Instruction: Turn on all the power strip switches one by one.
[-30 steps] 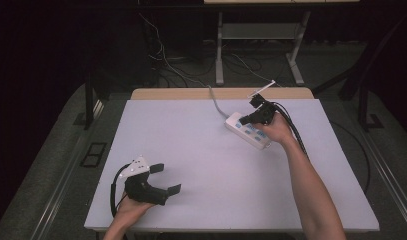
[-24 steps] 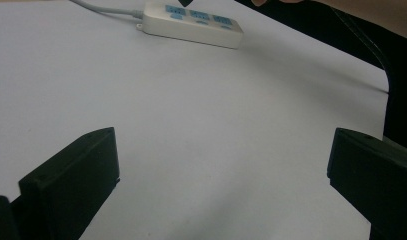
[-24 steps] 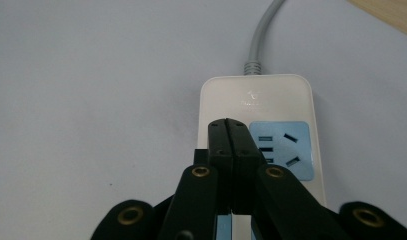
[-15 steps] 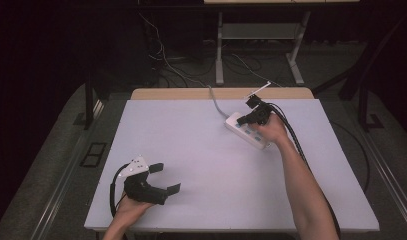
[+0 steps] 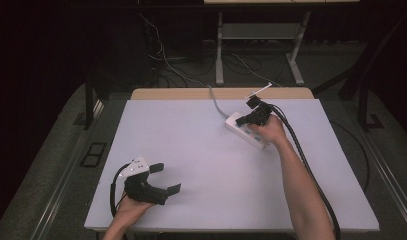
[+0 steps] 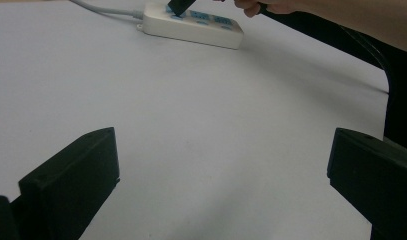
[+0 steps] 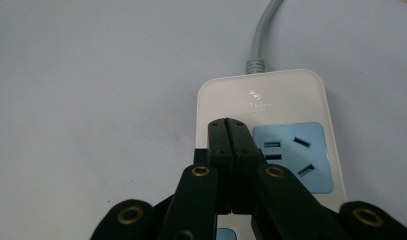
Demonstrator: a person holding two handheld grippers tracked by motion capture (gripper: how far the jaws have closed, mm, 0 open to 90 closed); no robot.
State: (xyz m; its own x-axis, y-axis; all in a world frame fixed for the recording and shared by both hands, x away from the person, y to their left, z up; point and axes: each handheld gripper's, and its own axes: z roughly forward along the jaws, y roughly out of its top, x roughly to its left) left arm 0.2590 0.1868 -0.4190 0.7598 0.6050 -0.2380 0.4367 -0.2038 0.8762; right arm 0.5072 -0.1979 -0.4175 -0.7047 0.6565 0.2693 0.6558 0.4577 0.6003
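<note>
A white power strip (image 5: 239, 126) with blue socket panels (image 7: 296, 155) lies at the back right of the white table (image 5: 201, 150). Its grey cable (image 5: 217, 102) runs off the far edge. My right gripper (image 5: 242, 121) is shut with nothing between its jaws. In the right gripper view its tips (image 7: 230, 126) point down at the strip's top (image 7: 261, 95), just left of a blue socket; whether they touch it I cannot tell. My left gripper (image 5: 166, 178) rests open near the front left edge, far from the strip (image 6: 191, 27). Its jaws stand wide apart over bare table.
The right gripper's black cable (image 5: 301, 155) trails along the person's forearm (image 5: 296, 180) across the right side of the table. A wooden edge (image 5: 221, 93) borders the table's far side. Behind it are a desk frame (image 5: 256, 30) and floor cables.
The right hand has edged slightly left along the power strip, its gripper staying shut. The left gripper has not moved.
</note>
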